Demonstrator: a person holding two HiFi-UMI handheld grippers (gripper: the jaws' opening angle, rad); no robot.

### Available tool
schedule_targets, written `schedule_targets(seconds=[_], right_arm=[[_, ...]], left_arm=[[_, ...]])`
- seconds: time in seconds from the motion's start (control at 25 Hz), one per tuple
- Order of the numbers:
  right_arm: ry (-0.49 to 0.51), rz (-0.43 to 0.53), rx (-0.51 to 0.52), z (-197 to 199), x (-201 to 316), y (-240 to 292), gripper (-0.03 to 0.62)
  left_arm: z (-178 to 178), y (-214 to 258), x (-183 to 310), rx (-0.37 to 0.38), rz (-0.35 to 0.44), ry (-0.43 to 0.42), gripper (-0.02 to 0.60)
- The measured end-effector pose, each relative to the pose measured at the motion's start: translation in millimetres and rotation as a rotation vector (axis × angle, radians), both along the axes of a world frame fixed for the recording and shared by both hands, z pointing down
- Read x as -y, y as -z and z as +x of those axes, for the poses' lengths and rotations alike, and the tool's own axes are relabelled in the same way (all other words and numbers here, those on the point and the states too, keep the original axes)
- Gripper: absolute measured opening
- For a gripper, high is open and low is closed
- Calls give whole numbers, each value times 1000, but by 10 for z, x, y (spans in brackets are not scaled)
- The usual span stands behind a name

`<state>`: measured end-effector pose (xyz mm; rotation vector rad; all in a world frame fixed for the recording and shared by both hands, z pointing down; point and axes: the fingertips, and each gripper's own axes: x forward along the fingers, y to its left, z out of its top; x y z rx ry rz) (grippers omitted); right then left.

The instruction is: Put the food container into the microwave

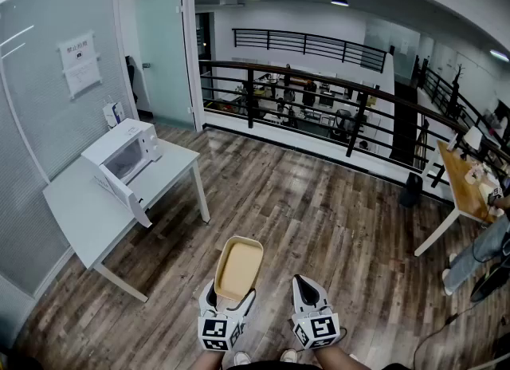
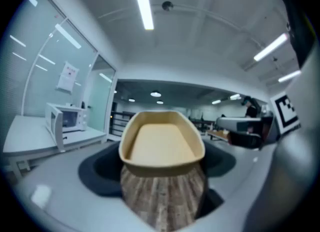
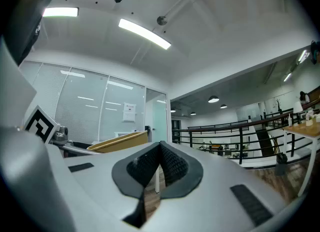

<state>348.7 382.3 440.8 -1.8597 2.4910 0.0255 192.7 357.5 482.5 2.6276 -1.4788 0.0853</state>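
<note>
My left gripper (image 1: pixel 229 300) is shut on the near end of a tan, empty food container (image 1: pixel 239 269), held level above the wood floor; the left gripper view shows the same container (image 2: pixel 162 145) filling the middle. Beside it, my right gripper (image 1: pixel 303 288) is shut with nothing between its black ribbed pads (image 3: pixel 170 163). The white microwave (image 1: pixel 123 153) stands on a white table (image 1: pixel 84 217) at the left, its door (image 1: pixel 119 193) swung open toward me. It also shows small at the left of the left gripper view as microwave (image 2: pixel 65 121).
A glass wall and door run behind the table. A black railing (image 1: pixel 319 93) crosses the far side of the floor. At the right stand a wooden desk (image 1: pixel 466 181) and a person's leg (image 1: pixel 478 253). Wood floor lies between me and the table.
</note>
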Motion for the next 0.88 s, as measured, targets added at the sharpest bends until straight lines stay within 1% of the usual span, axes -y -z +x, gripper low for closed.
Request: schedule_targets(seconds=[0.24, 0.4, 0.56, 0.72, 0.88], right_arm=[[-13, -10, 5, -175, 1, -47, -3], [-32, 2, 6, -255, 29, -61, -2], [-66, 23, 38, -283, 30, -51, -2], [-66, 14, 38, -312, 20, -73, -2], [-49, 3, 31, -322, 131, -106, -2]], left_arm=[[-113, -54, -25, 19, 2, -33, 460], [-195, -102, -3, 20, 0, -51, 460], [-282, -161, 8, 37, -4, -66, 460], [-330, -235, 28, 42, -19, -70, 460], [-312, -297, 124, 37, -32, -70, 460]])
